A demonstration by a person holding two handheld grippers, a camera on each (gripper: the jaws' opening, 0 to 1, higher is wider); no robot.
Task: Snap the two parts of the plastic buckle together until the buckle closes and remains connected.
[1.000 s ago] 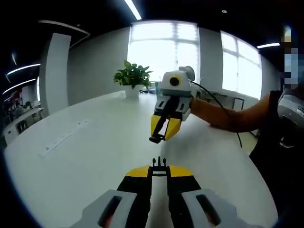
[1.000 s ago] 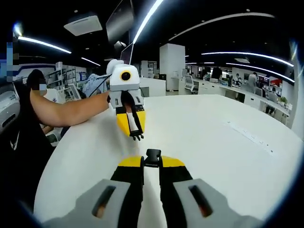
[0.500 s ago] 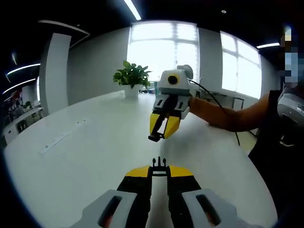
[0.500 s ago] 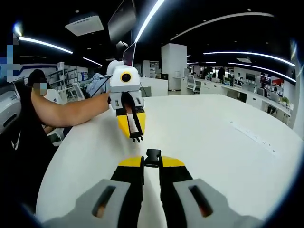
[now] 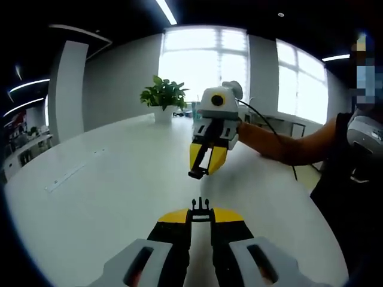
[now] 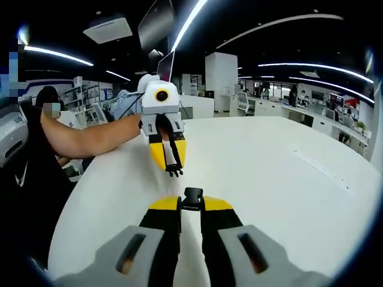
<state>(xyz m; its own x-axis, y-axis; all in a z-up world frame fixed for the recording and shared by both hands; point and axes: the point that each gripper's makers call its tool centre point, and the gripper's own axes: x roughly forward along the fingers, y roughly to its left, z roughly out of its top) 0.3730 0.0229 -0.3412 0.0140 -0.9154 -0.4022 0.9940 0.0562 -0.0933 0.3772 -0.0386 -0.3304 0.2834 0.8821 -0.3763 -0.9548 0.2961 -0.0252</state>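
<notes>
Your left tongs [image 5: 201, 210] are clenched on the pronged buckle half [image 5: 200, 206]; your right tongs [image 6: 192, 198] are clenched on the socket half [image 6: 192, 195]. Both halves sit at the tong tips, facing each other above the tabletop [image 5: 119, 179], near but apart. Aligning and snapping remain. No readable writing appears.

Buckle halves apart, one in each of my grippers.
The pronged black half [image 5: 201, 207] and the black socket half [image 6: 192, 197] face each other in mid-air, near, not touching.
</notes>
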